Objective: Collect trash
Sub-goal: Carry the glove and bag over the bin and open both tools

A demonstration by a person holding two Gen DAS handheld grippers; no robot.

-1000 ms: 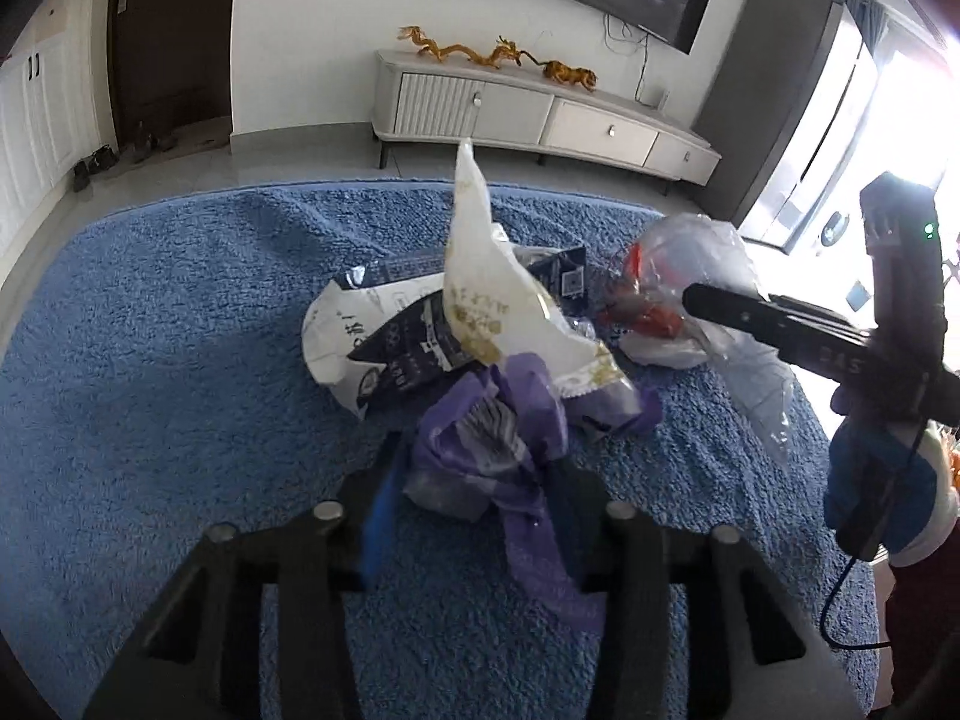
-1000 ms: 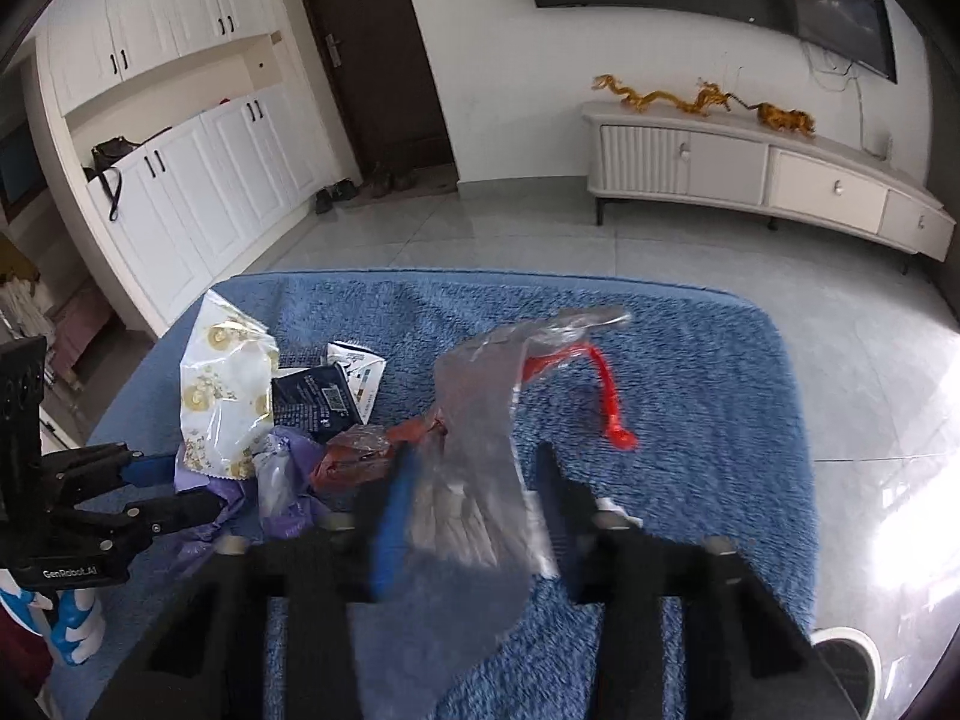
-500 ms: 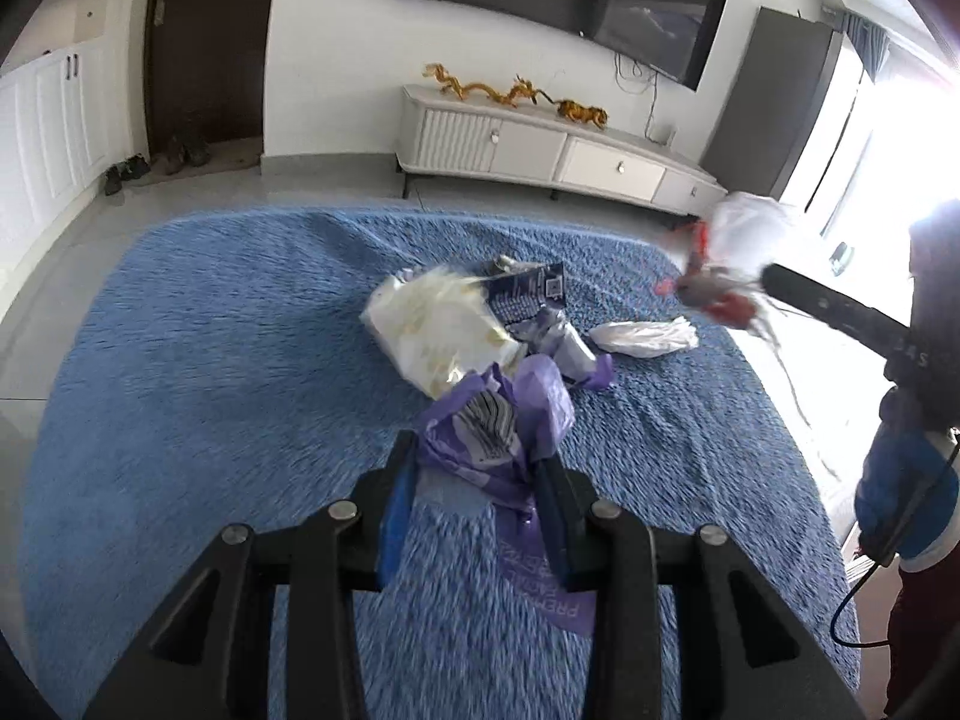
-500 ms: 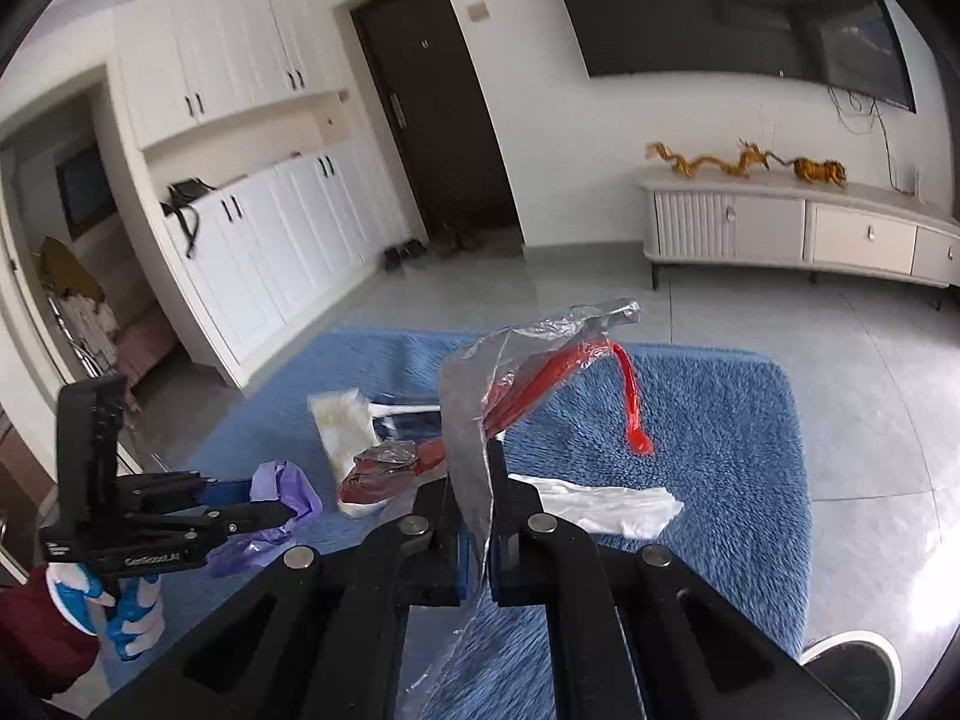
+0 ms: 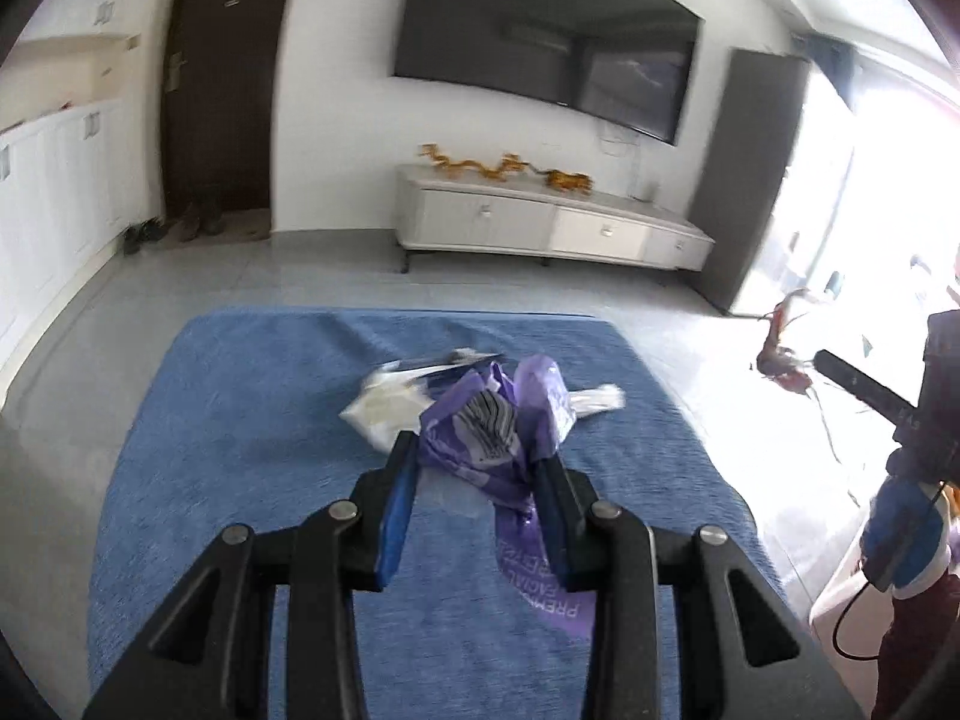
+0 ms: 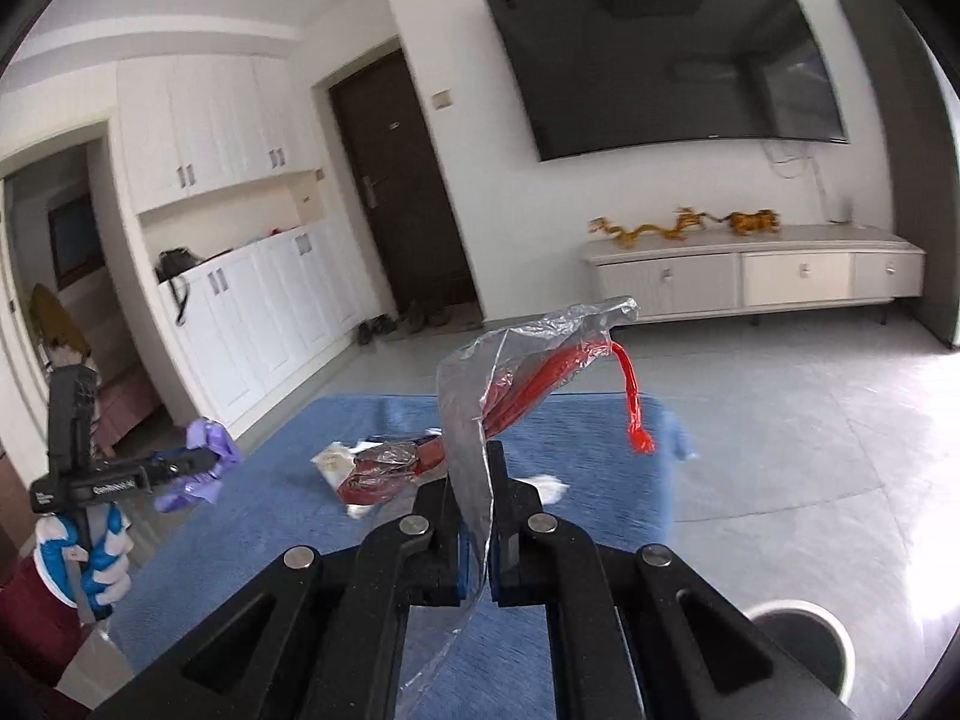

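The left gripper (image 5: 477,468) clamps a crumpled purple plastic bag (image 5: 498,420), lifted above a blue mat (image 5: 240,420); the bag's tail hangs between the jaws, printed in white letters that read, upside down, "PREMIUM FACIAL" only in part. The right gripper (image 6: 477,492) pinches a clear plastic bag with red handles (image 6: 528,372) between nearly closed jaws, the film rising above the fingers and a red strip (image 6: 630,402) dangling to one side. More wrappers remain on the mat: a white packet (image 5: 384,408) and a white scrap (image 5: 597,399) just behind the purple bag. At the right-wrist view's lower right sits a round bin (image 6: 798,630) on the tiled floor. A wall-mounted television (image 6: 666,54) hangs above a low white cabinet (image 6: 750,270).
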